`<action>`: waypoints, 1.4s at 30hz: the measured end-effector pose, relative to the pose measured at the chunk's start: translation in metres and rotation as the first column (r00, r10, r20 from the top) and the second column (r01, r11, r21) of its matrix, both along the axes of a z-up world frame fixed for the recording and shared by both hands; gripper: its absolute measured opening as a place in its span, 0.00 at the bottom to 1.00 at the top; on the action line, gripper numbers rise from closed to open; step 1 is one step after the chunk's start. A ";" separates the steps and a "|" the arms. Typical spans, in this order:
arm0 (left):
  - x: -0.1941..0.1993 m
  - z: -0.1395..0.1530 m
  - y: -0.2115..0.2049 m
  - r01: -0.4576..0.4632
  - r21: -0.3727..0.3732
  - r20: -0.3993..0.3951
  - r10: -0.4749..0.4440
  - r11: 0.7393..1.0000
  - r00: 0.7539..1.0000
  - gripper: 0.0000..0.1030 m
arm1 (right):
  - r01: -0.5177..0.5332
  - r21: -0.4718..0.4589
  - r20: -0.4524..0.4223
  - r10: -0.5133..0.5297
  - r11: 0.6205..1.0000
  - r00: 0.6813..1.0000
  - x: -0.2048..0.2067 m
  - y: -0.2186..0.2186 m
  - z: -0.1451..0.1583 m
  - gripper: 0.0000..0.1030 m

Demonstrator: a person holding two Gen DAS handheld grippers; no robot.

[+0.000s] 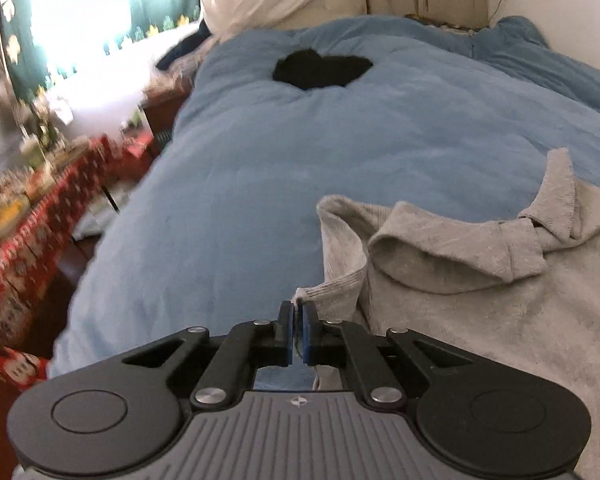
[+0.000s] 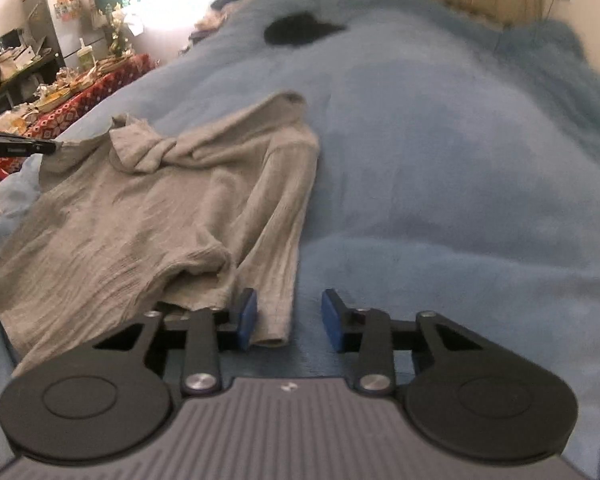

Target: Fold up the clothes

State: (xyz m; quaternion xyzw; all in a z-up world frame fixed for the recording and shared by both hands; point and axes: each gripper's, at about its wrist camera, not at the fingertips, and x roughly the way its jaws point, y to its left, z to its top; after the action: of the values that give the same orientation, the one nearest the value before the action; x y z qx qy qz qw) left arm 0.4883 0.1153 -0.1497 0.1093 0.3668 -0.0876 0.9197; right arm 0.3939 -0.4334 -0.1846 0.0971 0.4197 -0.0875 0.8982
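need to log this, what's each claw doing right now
Left claw: shut on the edge of the grey sweater.
Right claw: open, the sweater's sleeve cuff lying between its pads, not pinched.

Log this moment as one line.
left gripper: shut on sweater edge | right gripper: open around sleeve cuff | blanket: under sweater

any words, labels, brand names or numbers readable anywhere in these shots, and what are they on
No text can be read in either view.
Small emblem on the left hand-held gripper body: a mark only, no letters.
Same emblem on the right hand-held gripper body: no letters.
Papers stuck on the fridge: too small and blurred to read.
Red patterned cloth and the items on it: pattern only, labels too blurred.
Grey sweater: no tag or print visible.
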 end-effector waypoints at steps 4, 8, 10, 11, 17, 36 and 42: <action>0.011 -0.013 -0.002 0.003 -0.022 -0.069 -0.004 1.000 0.998 0.04 | -0.021 -0.008 -0.068 0.020 1.000 0.998 0.014 0.000 -0.013 0.13; 0.025 -0.018 0.006 -0.060 -0.095 -0.167 0.044 0.994 0.985 0.04 | -0.016 0.032 -0.107 0.019 0.999 0.994 0.025 -0.004 -0.006 0.04; 0.028 -0.013 0.008 -0.075 -0.080 -0.174 0.060 0.994 0.983 0.04 | -0.016 0.013 -0.170 0.018 1.000 0.985 0.032 -0.007 0.001 0.04; 0.029 -0.008 0.009 -0.088 -0.057 -0.172 0.077 0.994 0.982 0.04 | -0.018 0.001 -0.204 0.018 1.000 0.979 0.035 -0.011 0.004 0.04; 0.041 0.038 0.028 -0.164 -0.029 -0.202 0.155 0.986 0.967 0.03 | -0.039 -0.203 -0.325 -0.030 0.978 0.945 0.050 -0.052 0.049 0.03; 0.093 0.006 0.062 -0.179 0.108 -0.358 0.206 0.978 0.911 0.00 | 0.037 -0.240 -0.485 -0.153 0.970 0.861 0.078 -0.163 0.040 0.07; 0.100 0.016 0.048 -0.154 -0.032 -0.364 0.132 0.988 0.922 0.03 | 0.052 -0.199 -0.455 -0.140 0.979 0.879 0.070 -0.162 0.071 0.30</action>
State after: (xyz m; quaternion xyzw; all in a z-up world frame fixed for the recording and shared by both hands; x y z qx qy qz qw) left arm 0.5885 0.1635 -0.1335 0.0369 0.5333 -0.0497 0.8436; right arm 0.4635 -0.5950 -0.1134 0.0120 0.6082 -0.1906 0.7704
